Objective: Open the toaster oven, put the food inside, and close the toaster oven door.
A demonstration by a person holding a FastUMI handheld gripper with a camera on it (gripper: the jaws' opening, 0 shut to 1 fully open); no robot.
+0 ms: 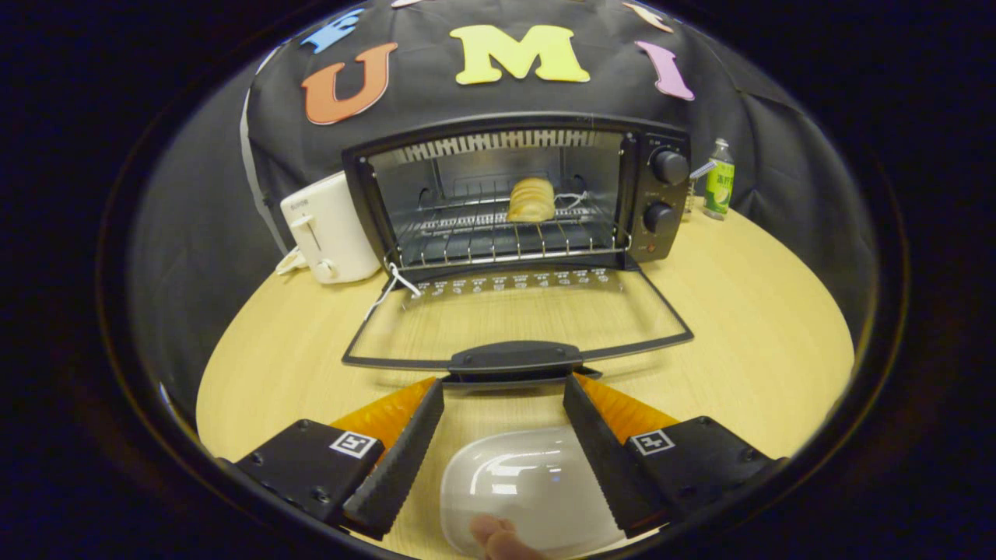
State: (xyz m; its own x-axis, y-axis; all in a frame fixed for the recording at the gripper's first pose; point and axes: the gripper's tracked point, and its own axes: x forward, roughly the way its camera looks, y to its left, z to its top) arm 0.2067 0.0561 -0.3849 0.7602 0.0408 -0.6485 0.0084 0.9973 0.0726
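Gripper view: hand-held gripper [503, 389] released, fingers flanking the door handle [516, 358] to close it, food [531, 200] already racked

I see a white pop-up toaster [328, 227] on the wooden worktop [762, 311], a green-labelled bottle [719, 180] far across, and an empty white plate [529, 486] nearest me.

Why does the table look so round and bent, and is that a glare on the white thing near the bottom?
In the gripper view the fisheye lens curves the table edge and bows the open toaster oven door. The white dish between the open gripper fingers carries bright streaks of reflected light. The bread on the rack stays fairly sharp, and the glass door shows faint reflections.
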